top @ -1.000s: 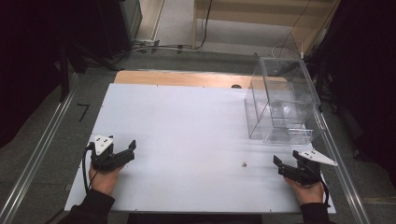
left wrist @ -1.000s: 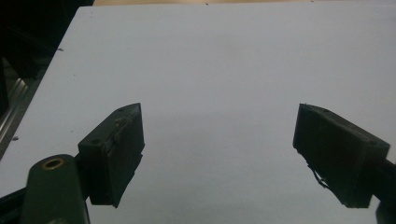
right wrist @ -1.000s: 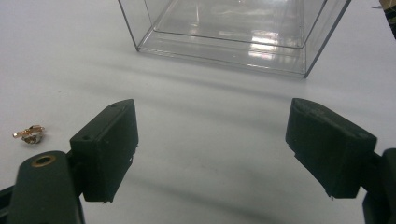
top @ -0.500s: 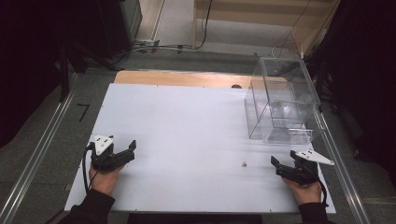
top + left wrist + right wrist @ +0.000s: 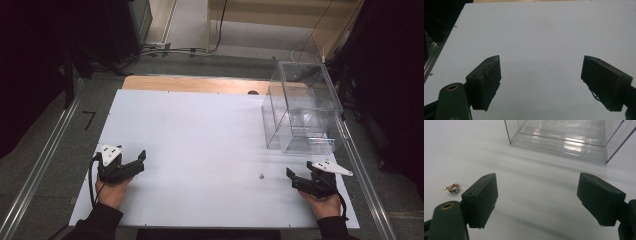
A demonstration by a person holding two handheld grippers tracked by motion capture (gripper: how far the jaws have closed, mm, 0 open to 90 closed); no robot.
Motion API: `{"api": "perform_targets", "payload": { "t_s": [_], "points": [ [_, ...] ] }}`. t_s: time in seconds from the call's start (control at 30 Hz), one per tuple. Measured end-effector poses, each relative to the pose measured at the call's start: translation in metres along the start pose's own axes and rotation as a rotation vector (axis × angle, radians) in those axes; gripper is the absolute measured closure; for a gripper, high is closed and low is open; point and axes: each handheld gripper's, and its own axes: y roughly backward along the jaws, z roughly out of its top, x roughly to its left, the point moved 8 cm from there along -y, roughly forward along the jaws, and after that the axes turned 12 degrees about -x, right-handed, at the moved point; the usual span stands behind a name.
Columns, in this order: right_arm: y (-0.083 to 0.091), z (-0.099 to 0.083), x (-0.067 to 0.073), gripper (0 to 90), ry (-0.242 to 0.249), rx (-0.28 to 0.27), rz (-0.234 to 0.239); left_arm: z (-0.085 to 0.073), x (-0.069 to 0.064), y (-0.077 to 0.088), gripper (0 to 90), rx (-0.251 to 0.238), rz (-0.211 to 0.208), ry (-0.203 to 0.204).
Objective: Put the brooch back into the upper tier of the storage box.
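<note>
Where grey floor [image 5: 60, 125] surrounds it, white table [image 5: 200, 130] under clear box [image 5: 300, 107]

My black grippers [image 5: 292, 176] sit on the white table [image 5: 200, 130], near a gold trinket [image 5: 452, 188] and a clear box [image 5: 300, 107].

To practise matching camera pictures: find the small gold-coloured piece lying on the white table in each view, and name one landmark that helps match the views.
High view: the small gold piece lies low and right of centre, just left of the right gripper.
Left gripper view: it is not in this picture.
Right gripper view: the piece lies at the left edge, beside the near jaw.
Shared landmark: the clear plastic box, beyond the piece.
</note>
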Motion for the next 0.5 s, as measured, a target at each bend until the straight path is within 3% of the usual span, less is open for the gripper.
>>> {"api": "perform_targets", "payload": {
  "t_s": [0.5],
  "points": [
    [-0.0043,-0.0013,0.0082,15.3,0.017,0.015,0.023,-0.0002,-0.0007,-0.0004,17.4,0.0,-0.002,0.002]
  ]
}}
